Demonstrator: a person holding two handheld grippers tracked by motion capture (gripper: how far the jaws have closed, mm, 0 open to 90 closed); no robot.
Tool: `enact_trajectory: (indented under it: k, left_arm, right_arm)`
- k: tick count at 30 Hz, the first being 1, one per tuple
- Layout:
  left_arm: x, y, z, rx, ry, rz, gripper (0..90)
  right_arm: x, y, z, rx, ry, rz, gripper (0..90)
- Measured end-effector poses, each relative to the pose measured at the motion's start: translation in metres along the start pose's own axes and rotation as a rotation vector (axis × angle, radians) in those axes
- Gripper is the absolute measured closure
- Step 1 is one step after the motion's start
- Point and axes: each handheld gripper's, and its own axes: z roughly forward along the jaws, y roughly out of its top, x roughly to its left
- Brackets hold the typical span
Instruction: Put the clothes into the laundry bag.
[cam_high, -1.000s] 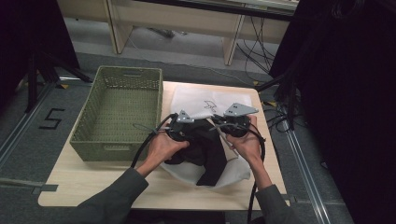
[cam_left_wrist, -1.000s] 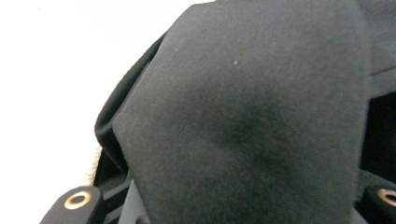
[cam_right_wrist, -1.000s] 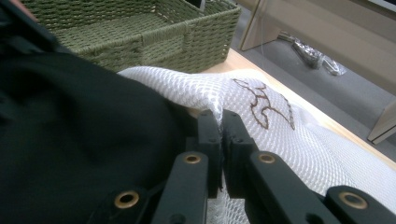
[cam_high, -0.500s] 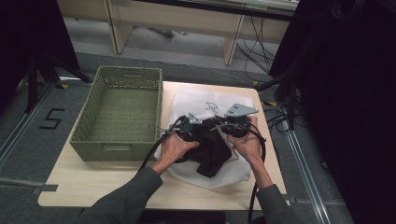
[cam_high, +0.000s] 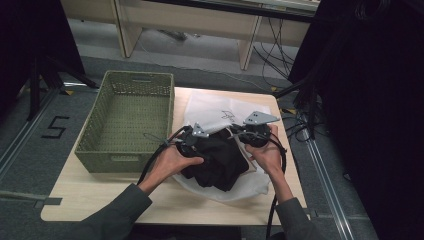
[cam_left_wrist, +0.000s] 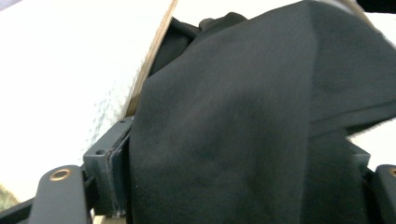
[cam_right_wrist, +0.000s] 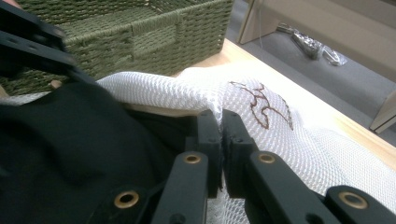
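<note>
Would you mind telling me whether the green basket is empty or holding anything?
Empty: the high view shows the basket's bare woven floor, nothing inside.

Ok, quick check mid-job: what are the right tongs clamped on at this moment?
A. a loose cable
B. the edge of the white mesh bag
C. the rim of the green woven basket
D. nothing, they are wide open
B: in the right gripper view the right tongs stand closed, with the white mesh bag edge pinched between them, beside the black garment.
</note>
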Motion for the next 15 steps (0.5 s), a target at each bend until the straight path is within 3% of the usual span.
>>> enact_trajectory:
  k: [3,7,12,15]
  left_arm:
    - [-0.001,0.000,-0.011,-0.025,0.007,-0.003,17.3]
    - [-0.006,0.002,-0.020,-0.082,-0.029,-0.028,17.0]
    - [-0.006,-0.005,-0.027,0.019,-0.035,-0.013,19.3]
    - [-0.008,-0.019,-0.025,0.076,0.005,0.005,20.1]
  right_arm:
    - [0.001,-0.001,0.001,0.007,0.007,-0.001,88.6]
    - [0.000,-0.001,0.001,0.005,0.004,0.000,88.5]
    - [0.000,-0.001,0.001,-0.002,0.000,-0.003,88.5]
    - [0.000,-0.002,0.001,0.000,-0.001,0.000,88.5]
